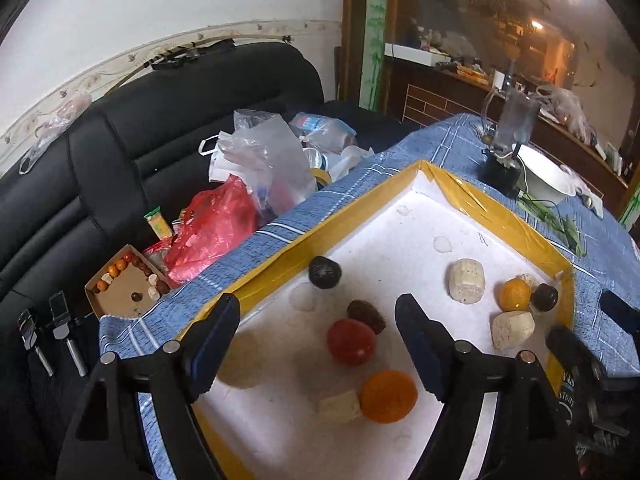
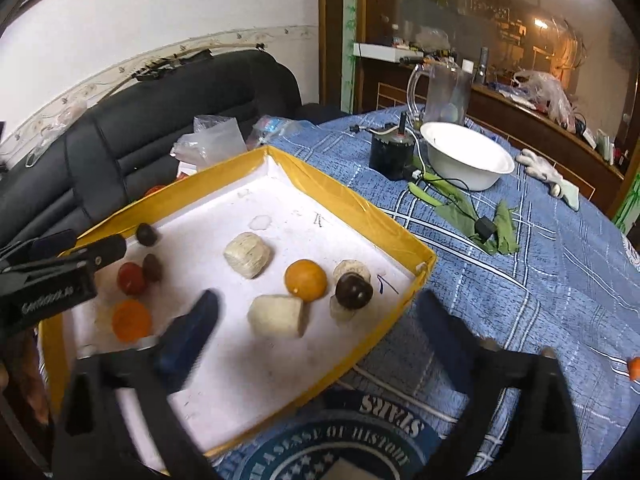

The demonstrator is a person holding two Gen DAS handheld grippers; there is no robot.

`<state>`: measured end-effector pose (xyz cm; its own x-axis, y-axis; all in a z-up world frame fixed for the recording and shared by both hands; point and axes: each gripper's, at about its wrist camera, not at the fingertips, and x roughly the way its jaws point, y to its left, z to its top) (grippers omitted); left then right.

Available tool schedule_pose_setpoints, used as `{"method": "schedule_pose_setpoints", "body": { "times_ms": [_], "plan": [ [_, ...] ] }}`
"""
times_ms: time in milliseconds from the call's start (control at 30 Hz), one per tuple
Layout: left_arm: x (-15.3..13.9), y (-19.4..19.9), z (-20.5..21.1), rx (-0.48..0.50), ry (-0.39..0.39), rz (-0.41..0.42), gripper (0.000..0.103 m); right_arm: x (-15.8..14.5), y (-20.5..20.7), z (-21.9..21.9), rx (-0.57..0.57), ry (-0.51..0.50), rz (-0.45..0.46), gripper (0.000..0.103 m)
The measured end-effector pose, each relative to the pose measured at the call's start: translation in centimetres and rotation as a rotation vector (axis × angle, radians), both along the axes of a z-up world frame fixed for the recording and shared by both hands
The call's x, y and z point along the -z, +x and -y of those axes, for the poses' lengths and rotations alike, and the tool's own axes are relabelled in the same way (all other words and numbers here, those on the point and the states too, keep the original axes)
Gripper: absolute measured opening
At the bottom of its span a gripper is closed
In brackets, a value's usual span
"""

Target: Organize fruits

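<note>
- Fruits are found scattered loose on the white floor of a yellow-rimmed tray [image 2: 352, 196], none of them gripped; sorting is judged barely begun or only partly done.
- Left gripper [image 1: 318, 350] is held with its fingers spread wide and empty, poised above the tray's near-left area. Framed between its fingers lie a red fruit [image 1: 351, 342] and a dark brown fruit [image 1: 366, 316], touching each other; this framing suggests one of them as the intended pick.
- Just below that pair, nearer the tool, an orange fruit [image 1: 388, 396] is seen touching a pale block [image 1: 339, 407].
- Beyond the left finger, a black fruit [image 1: 325, 272] sits alone near the tray wall.
- Right gripper [image 2: 316, 320] is likewise spread and empty, one finger over the tray floor and the other outside the rim, over the blue cloth [image 2: 520, 280]. Such straddling would foul the wall on descent; repositioning is advised.
- Ahead of it lie a white block [image 2: 276, 316], a yellow-orange fruit [image 2: 305, 280] and a dark round fruit [image 2: 354, 290], close together in the tray's right corner, which is judged to be a forming group.
- Further off, a ribbed pale piece [image 2: 248, 254] stands apart mid-tray.
- Outside the tray, a white bowl [image 2: 468, 160] is noted.
</note>
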<state>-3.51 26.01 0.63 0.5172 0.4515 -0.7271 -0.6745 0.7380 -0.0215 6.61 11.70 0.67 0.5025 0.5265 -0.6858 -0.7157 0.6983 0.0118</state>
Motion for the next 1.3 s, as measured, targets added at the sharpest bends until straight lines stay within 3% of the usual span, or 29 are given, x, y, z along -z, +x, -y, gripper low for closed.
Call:
{"method": "schedule_pose_setpoints", "body": {
  "times_ms": [167, 567, 600, 867, 1000, 1133, 1300],
  "plan": [
    [-0.2, -1.3, 0.1, -0.018, -0.023, 0.009, 0.085, -1.3, -2.3, 1.4, -0.026, 0.018, 0.029, 0.103],
    [-2.9, -5.4, 3.3, -0.005, 0.052, 0.1, 0.098, -4.2, -8.9, 6.3, -0.085, 0.041, 0.112, 0.103],
    [-3.1, -5.6, 3.7, -0.002, 0.06, 0.1, 0.102, -4.2, -9.3, 6.7, -0.085, 0.041, 0.11, 0.103],
    [-3.9, -6.1, 7.9, 0.108, 0.145, 0.082, 0.102, -3.9, -11.9, 10.3, -0.074, 0.083, 0.091, 0.103],
    [-4.0, -6.1, 9.1, 0.096, 0.182, 0.068, 0.102, -3.6, -12.2, 11.4, -0.056, 0.096, 0.083, 0.103],
    [-3.7, -6.1, 9.1, 0.117, 0.131, 0.074, 0.102, -3.4, -12.3, 12.4, -0.042, 0.101, 0.079, 0.103],
    [-3.7, -6.2, 9.0, 0.106, 0.122, 0.073, 0.102, -3.3, -12.2, 12.9, -0.031, 0.103, 0.077, 0.103]
  ]
}}
